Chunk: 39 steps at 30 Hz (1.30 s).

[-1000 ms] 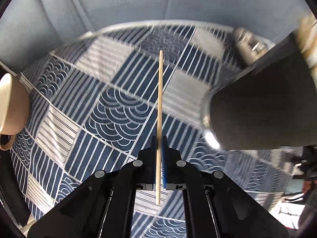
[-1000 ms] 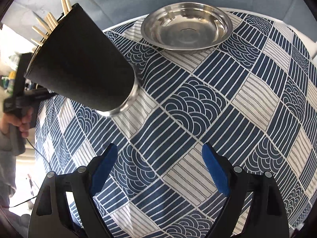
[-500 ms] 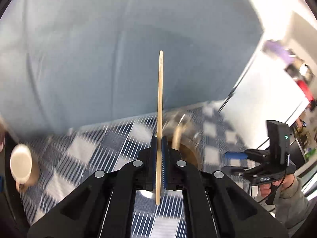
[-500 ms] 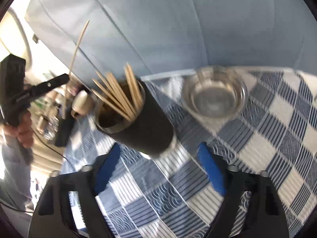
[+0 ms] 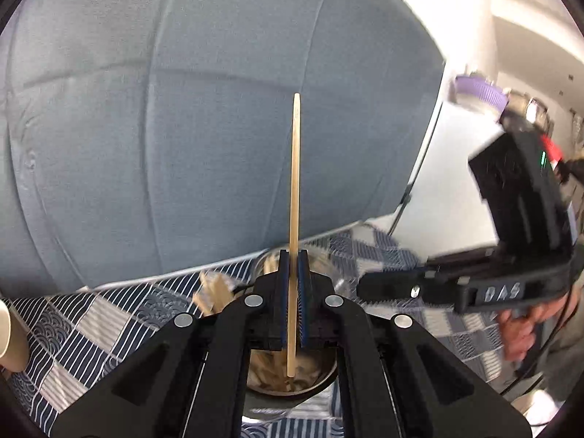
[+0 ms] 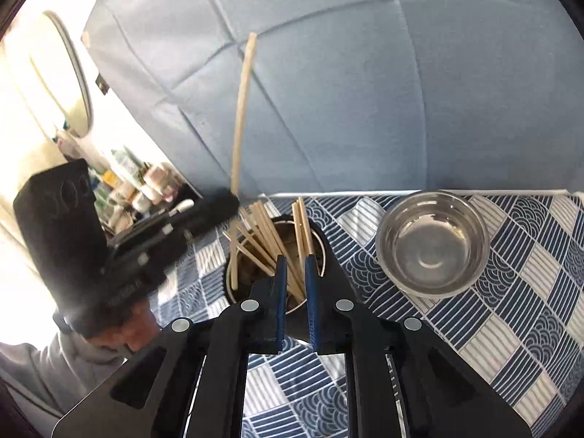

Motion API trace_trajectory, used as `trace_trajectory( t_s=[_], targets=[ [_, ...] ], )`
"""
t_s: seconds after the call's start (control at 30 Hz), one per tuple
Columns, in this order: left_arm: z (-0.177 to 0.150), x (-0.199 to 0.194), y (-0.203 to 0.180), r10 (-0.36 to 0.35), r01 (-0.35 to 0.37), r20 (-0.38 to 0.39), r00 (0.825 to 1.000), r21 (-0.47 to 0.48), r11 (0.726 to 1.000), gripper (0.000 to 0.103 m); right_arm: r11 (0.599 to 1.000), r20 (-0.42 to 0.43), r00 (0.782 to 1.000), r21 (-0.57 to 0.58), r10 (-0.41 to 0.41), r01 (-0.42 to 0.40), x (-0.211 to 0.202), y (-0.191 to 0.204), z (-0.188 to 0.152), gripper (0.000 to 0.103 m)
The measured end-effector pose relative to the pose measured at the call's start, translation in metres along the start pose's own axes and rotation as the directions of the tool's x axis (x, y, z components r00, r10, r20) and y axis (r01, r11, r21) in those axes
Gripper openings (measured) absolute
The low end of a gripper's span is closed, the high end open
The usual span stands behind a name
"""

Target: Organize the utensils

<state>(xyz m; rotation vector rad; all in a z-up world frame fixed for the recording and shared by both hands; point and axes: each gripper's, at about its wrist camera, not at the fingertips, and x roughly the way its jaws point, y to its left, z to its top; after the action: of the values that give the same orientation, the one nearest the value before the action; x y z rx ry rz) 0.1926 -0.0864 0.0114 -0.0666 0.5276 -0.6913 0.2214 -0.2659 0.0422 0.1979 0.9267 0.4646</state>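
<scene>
My left gripper (image 5: 292,266) is shut on a single wooden chopstick (image 5: 294,219), held upright with its lower end inside the mouth of the dark metal cup (image 5: 292,387) directly below. In the right wrist view the same chopstick (image 6: 241,135) stands over the cup (image 6: 275,255), which holds several chopsticks (image 6: 262,241) fanned out. My right gripper (image 6: 293,266) is narrowed to a small gap and holds nothing; it hovers just in front of the cup. It also shows in the left wrist view (image 5: 368,286).
A steel bowl (image 6: 432,244) stands right of the cup on the blue patterned tablecloth (image 6: 511,310). A beige mug (image 5: 9,339) sits at the left edge. A blue-grey padded wall (image 5: 182,127) rises behind the table.
The left gripper tilted up and carried the chopstick over the cup, its lower end now in the cup's mouth. The right gripper's jaws closed from wide open to a narrow gap.
</scene>
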Motion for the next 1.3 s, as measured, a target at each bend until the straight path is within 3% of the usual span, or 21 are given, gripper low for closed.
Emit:
trace_trajectory(
  t_s=[0.17,0.27,0.47,0.53,0.6,0.63,0.7,0.83,0.9,0.97,1.07,1.27,1.3],
  targets=[
    [-0.015,0.010,0.010,0.083,-0.083,-0.053,0.995,-0.005,0.997,0.005,1.000,-0.014,1.000,-0.007,0.023,-0.024,0.011,0.000,0.004,0.012],
    [-0.015,0.006,0.012,0.123,-0.123,-0.039,0.992,-0.006,0.992,0.006,0.999,-0.011,0.999,-0.015,0.034,-0.035,0.012,-0.001,0.003,0.012],
    [-0.009,-0.007,0.012,0.171,-0.171,-0.022,0.985,0.000,0.985,0.039,0.999,-0.003,0.999,-0.006,0.042,-0.042,0.005,-0.006,0.000,0.013],
    [-0.007,-0.012,0.009,0.176,-0.176,-0.018,0.984,-0.001,0.984,0.043,0.999,0.000,0.999,-0.009,0.042,-0.042,0.001,-0.006,0.000,0.014],
    [-0.004,-0.018,0.006,0.196,-0.196,-0.022,0.980,-0.001,0.981,0.055,0.999,0.003,0.999,-0.011,0.042,-0.042,-0.003,-0.007,0.000,0.015],
    [-0.004,-0.021,0.005,0.200,-0.200,-0.020,0.980,-0.001,0.980,0.056,0.999,0.007,0.999,-0.012,0.039,-0.039,-0.007,-0.007,-0.001,0.018],
    [-0.002,-0.027,0.001,0.216,-0.216,-0.033,0.976,0.000,0.976,0.068,0.999,0.012,0.999,-0.014,0.034,-0.033,-0.011,-0.007,-0.004,0.037],
    [-0.004,-0.040,-0.003,0.283,-0.283,-0.051,0.958,0.000,0.959,0.085,0.999,-0.013,1.000,-0.032,-0.028,0.028,-0.018,-0.006,-0.014,0.048],
    [-0.007,-0.044,-0.004,0.331,-0.333,-0.081,0.940,-0.008,0.943,0.095,0.997,-0.019,0.997,-0.039,-0.072,0.072,-0.022,-0.008,-0.022,0.058],
    [-0.013,-0.050,-0.006,0.361,-0.365,-0.111,0.926,-0.016,0.931,0.097,0.995,-0.024,0.995,-0.042,-0.092,0.091,-0.027,-0.010,-0.030,0.064],
    [-0.022,-0.062,-0.011,0.397,-0.403,-0.147,0.906,-0.016,0.915,0.097,0.989,-0.031,0.989,-0.044,-0.145,0.144,-0.033,-0.013,-0.043,0.084],
    [-0.040,-0.085,-0.034,0.461,-0.466,-0.189,0.867,0.021,0.885,0.097,0.988,-0.042,0.988,-0.037,-0.151,0.150,-0.053,-0.008,-0.077,0.091],
    [-0.043,-0.089,-0.037,0.480,-0.486,-0.200,0.854,0.019,0.874,0.097,0.989,-0.031,0.989,-0.032,-0.143,0.142,-0.058,-0.007,-0.083,0.094]
  ],
)
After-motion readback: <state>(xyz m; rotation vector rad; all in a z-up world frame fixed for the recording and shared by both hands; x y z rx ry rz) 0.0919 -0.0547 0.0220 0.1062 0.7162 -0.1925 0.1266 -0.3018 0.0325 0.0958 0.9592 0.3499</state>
